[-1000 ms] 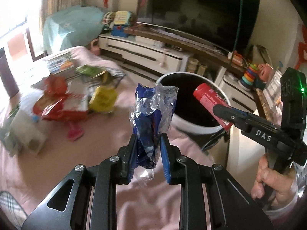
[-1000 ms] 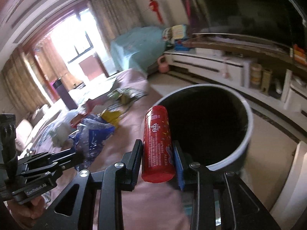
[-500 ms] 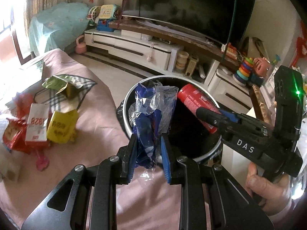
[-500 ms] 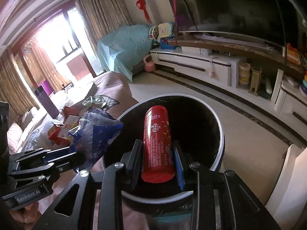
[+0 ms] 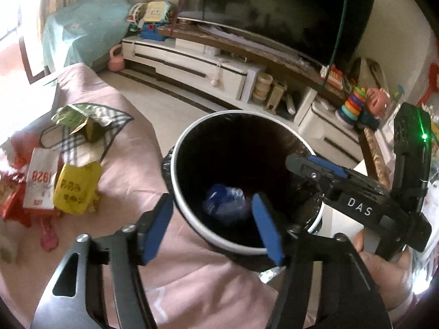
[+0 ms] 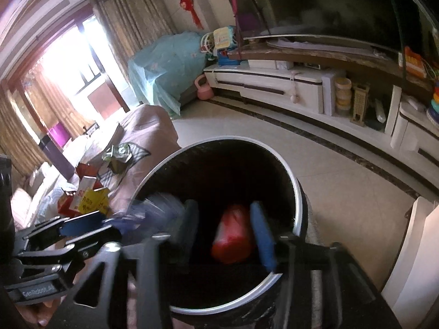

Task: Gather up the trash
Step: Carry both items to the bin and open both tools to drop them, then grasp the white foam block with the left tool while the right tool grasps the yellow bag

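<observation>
Daylight floods in from the window [image 6: 68, 76] at far left, blown out to white glare. The trash bin [image 5: 192, 219] interior stays deep in shadow. Fisheye bending curves the edges, corners dark; the right wrist view is motion-blurred near its claw [image 6: 225, 235].

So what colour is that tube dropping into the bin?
Red, the tube; the right wrist view shows it best, blurred between the opening jaws.

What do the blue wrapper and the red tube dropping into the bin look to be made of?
Blue wrapper: thin plastic film, crinkled, partly see-through with glints. Red tube: blurred here; smooth, rigid-looking cylinder, possibly coated cardboard or plastic, cannot tell which.
</observation>
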Demonstrator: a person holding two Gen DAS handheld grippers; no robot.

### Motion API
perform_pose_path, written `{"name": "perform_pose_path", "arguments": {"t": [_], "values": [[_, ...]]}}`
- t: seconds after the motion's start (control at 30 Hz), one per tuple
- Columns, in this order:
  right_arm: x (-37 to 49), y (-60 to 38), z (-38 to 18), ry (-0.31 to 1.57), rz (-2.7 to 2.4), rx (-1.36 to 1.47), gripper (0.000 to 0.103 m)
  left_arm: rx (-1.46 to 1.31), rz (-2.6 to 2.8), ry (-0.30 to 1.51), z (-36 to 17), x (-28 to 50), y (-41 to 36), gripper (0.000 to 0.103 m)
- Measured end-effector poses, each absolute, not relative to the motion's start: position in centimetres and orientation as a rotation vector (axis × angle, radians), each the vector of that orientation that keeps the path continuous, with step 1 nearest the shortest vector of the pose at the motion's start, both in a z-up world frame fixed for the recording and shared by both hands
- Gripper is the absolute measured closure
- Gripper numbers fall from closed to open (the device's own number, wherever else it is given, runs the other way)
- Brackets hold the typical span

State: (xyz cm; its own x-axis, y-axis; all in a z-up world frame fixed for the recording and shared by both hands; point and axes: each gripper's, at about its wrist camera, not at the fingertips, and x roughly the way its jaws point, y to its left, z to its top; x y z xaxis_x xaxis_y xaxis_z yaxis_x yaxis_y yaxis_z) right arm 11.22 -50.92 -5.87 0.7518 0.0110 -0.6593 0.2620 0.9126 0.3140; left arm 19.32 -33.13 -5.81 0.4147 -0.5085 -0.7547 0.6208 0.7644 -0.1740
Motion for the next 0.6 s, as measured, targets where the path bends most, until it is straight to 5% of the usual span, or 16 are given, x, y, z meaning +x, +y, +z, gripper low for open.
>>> {"name": "perform_pose_path", "arguments": {"t": [0.07, 0.33, 0.6], "values": [[10.8, -50.8, -5.6, 0.693, -0.144, 0.411, 0.044, 0.126, -0.705, 0.896, -5.8, 19.0, -32.3, 0.034], [9.1, -47.6, -4.5, 0.613, -0.096, 0.428, 0.006, 0.087, -0.599, 0.849, -5.9, 17.0, -26.2, 0.018], [8.7, -41.3, -3.6, 0.593, -0.011, 0.397, 0.002, 0.024, -0.442, 0.848, -6.6, 16.4, -17.9, 0.018]]}}
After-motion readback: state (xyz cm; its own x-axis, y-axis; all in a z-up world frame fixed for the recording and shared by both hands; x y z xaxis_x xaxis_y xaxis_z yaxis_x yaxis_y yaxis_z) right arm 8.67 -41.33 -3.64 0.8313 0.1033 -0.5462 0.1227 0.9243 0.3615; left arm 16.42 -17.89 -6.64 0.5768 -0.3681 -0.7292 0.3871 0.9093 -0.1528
